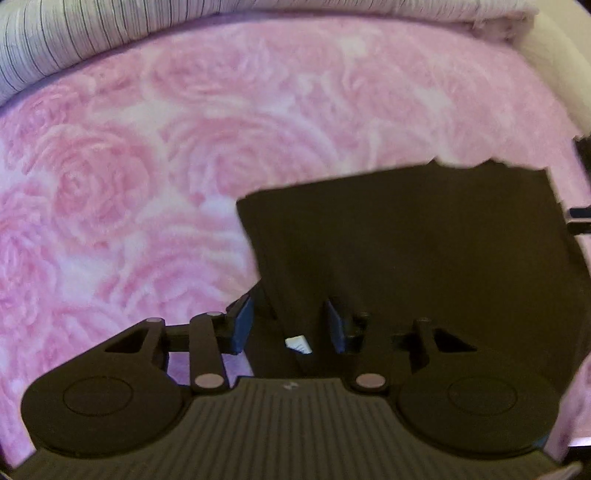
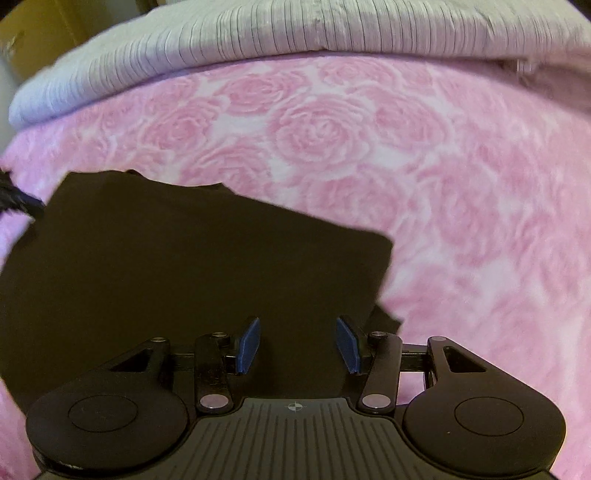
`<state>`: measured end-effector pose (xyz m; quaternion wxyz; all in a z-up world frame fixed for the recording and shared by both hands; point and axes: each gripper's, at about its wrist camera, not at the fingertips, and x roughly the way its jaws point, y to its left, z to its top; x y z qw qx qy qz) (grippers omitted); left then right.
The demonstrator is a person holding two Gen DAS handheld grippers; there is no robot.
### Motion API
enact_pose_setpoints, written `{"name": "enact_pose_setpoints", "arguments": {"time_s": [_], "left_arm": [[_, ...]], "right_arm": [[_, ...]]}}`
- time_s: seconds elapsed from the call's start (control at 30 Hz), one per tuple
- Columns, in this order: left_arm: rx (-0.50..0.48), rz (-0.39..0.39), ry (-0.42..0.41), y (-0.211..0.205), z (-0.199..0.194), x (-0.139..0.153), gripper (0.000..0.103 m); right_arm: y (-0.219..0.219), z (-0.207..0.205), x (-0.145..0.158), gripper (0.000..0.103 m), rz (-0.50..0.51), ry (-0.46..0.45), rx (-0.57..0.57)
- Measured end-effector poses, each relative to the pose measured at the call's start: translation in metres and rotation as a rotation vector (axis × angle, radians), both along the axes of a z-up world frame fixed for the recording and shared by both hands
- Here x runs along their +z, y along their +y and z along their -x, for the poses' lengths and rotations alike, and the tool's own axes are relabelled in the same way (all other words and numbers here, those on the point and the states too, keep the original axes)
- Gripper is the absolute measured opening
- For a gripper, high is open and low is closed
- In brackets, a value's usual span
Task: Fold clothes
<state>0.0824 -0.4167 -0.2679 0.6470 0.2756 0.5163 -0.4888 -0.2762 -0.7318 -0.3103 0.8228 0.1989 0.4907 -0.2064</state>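
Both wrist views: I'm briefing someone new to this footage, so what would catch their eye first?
The dark garment stands out, lying in a flat, roughly rectangular fold on the pink rose-patterned blanket that fills both views. The left gripper and right gripper sit at its near edge, blue pads apart. A pale striped cover runs along the far side.

Pink rose-patterned blanket [image 1: 155, 177] spread flat across the bed, grey-white striped bedding [image 2: 258, 33] bunched along its far edge, yellowish wall [image 2: 44, 33] behind
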Motion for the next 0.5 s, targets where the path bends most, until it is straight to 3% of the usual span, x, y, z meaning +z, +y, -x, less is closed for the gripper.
{"name": "enact_pose_setpoints", "arguments": {"time_s": [0.07, 0.17, 0.27, 0.37, 0.5], "left_arm": [[0.002, 0.0, -0.013, -0.001, 0.0, -0.003, 0.039], [0.008, -0.014, -0.026, -0.003, 0.0, 0.001, 0.038], [0.001, -0.012, -0.07, 0.002, 0.009, 0.019, 0.034], [0.002, 0.012, -0.095, 0.016, 0.025, 0.043, 0.034], [-0.046, 0.032, -0.072, 0.049, 0.07, 0.065, 0.033]], "right_arm": [[0.0, -0.004, -0.006, 0.05, 0.019, 0.013, 0.054], [-0.008, -0.012, -0.021, 0.05, 0.081, 0.109, 0.121], [-0.018, -0.01, -0.02, 0.051, 0.077, 0.115, 0.078], [-0.004, -0.002, 0.004, 0.05, 0.136, 0.113, -0.005], [0.033, 0.017, 0.03, 0.05, 0.067, 0.025, -0.064]]}}
